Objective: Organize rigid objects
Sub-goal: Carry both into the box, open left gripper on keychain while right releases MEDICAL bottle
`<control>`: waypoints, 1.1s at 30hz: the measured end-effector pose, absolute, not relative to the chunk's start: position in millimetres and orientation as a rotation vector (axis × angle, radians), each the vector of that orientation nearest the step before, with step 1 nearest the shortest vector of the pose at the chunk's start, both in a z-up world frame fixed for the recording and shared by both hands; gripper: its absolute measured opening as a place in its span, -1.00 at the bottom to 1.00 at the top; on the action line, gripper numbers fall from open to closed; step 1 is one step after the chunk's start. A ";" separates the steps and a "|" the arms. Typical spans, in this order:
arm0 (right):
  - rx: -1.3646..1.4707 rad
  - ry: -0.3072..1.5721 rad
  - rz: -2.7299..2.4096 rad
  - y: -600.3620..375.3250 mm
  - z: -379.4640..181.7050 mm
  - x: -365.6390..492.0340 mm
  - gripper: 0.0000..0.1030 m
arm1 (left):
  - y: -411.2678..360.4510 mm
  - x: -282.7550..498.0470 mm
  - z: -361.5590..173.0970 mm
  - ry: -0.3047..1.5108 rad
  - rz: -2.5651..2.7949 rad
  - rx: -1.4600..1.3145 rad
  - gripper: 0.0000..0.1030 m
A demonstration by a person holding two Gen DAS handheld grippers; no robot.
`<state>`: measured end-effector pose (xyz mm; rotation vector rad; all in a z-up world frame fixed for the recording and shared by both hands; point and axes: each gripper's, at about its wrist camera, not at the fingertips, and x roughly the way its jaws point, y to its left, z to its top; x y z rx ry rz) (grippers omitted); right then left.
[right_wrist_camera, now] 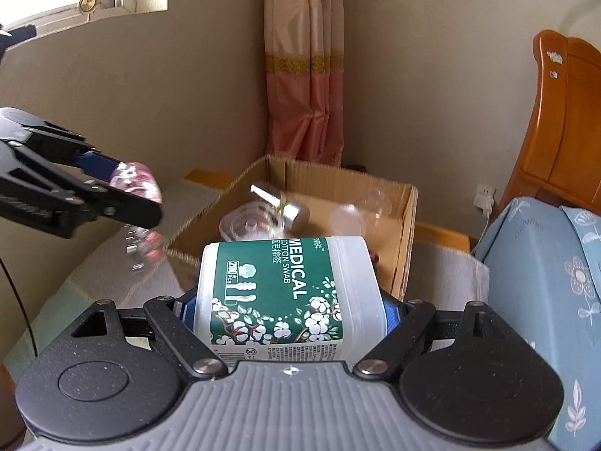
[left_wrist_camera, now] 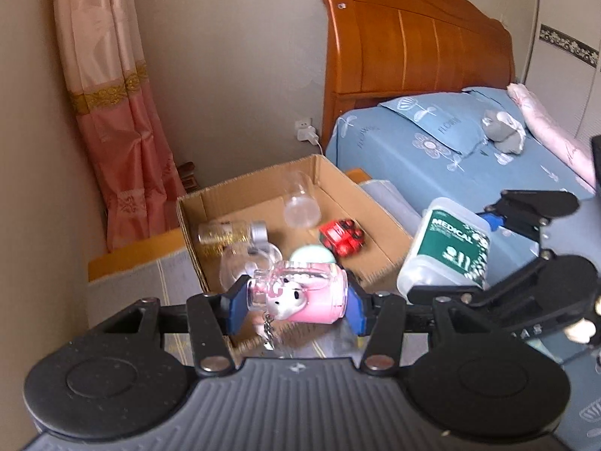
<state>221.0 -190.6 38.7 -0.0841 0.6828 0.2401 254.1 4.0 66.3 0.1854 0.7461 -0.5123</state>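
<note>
My left gripper (left_wrist_camera: 296,298) is shut on a small pink bottle with a white bunny figure (left_wrist_camera: 300,295), held sideways above the near edge of the cardboard box (left_wrist_camera: 387,233). My right gripper (right_wrist_camera: 287,308) is shut on a white cotton swab tub with a green label (right_wrist_camera: 278,293), which also shows to the right in the left wrist view as the tub (left_wrist_camera: 447,248). The left gripper (right_wrist_camera: 131,191) with the pink bottle (right_wrist_camera: 133,180) appears at the left of the right wrist view. Inside the box lie a red toy car (left_wrist_camera: 343,235), a gold-filled jar (left_wrist_camera: 231,233) and clear glass pieces (left_wrist_camera: 302,203).
The box (right_wrist_camera: 407,225) sits on a covered low surface beside a bed with a blue sheet (left_wrist_camera: 432,158) and wooden headboard (left_wrist_camera: 413,45). A pink curtain (left_wrist_camera: 120,131) hangs in the corner. A charger (left_wrist_camera: 306,131) is plugged into the wall.
</note>
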 end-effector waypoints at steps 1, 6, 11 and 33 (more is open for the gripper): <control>-0.082 0.680 0.242 -191.0 40.6 225.2 0.69 | 3.7 259.3 65.2 0.749 -0.511 0.184 -0.02; -0.091 0.669 0.239 -194.7 46.2 245.3 0.69 | 3.6 286.0 46.8 0.788 -0.491 0.171 -0.02; -0.108 0.677 0.230 -197.4 45.7 266.0 0.69 | 7.2 298.7 19.2 0.855 -0.481 0.154 -0.02; -0.084 0.777 0.202 -185.5 26.1 391.7 0.69 | 52.6 292.3 -7.2 0.837 -0.396 0.087 0.93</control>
